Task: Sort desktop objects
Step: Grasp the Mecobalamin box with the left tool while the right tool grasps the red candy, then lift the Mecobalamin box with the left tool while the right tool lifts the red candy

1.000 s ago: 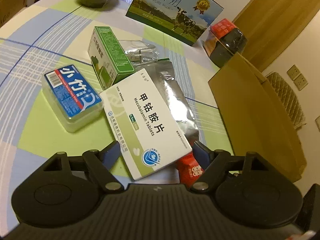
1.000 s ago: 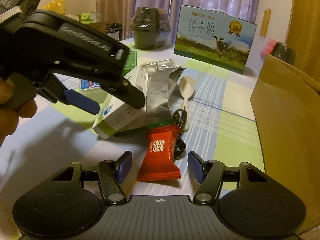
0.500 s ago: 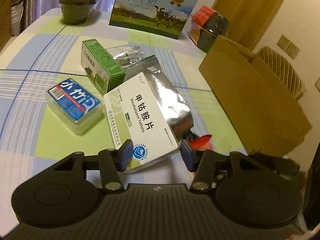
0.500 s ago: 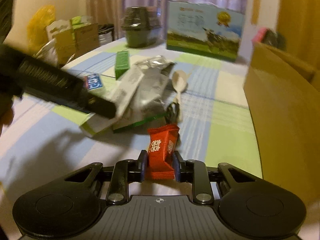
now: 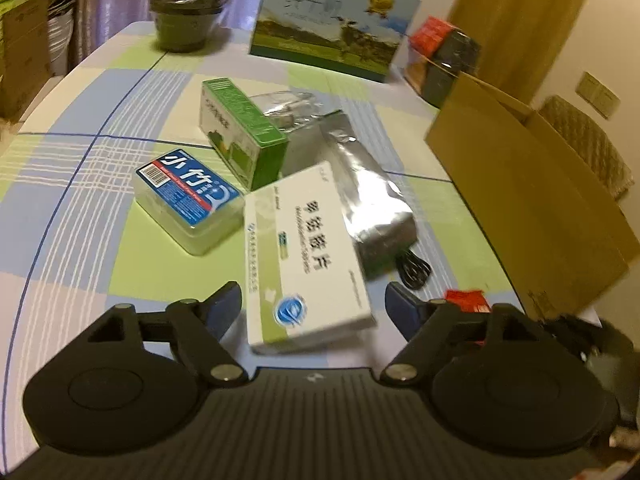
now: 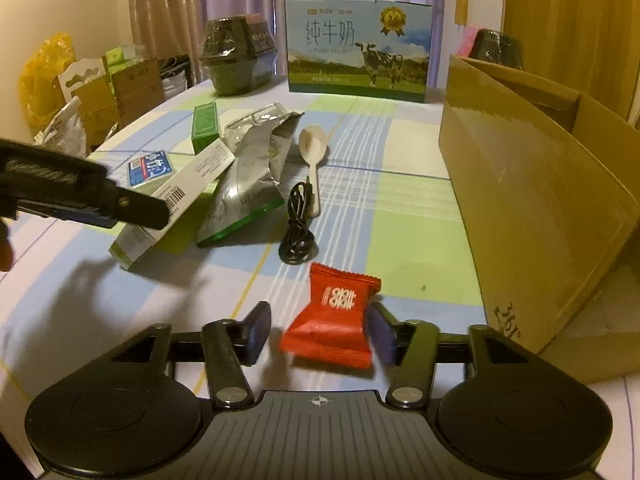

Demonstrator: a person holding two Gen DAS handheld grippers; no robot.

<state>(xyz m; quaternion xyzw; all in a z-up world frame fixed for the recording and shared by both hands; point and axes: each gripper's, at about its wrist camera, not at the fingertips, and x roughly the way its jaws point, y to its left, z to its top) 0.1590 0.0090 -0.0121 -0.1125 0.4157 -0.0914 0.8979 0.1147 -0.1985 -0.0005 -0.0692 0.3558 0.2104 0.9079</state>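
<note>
In the left wrist view my left gripper (image 5: 314, 306) is open, and the near end of a white tablet box (image 5: 308, 260) lies between its blue pads without clear contact. In the right wrist view that box (image 6: 180, 196) is tilted, its far end raised, with the left gripper (image 6: 120, 208) beside it. My right gripper (image 6: 320, 332) is open. A red candy packet (image 6: 332, 316) sits between its fingers, against the right pad and clear of the left one. The packet (image 5: 466, 300) also shows behind the left gripper's right finger.
On the checked tablecloth (image 5: 80, 184) lie a blue-labelled clear box (image 5: 188, 196), a green carton (image 5: 240, 136), a silver foil pouch (image 5: 368, 200), a black cable (image 6: 298, 232) and a white spoon (image 6: 312, 156). An open cardboard box (image 6: 540, 200) stands at the right. A milk carton (image 6: 360, 48) and a dark bowl (image 6: 236, 56) stand at the back.
The right gripper shut on the red candy packet half a second ago and has spread its fingers again. The left gripper narrowed around the tablet box, then widened.
</note>
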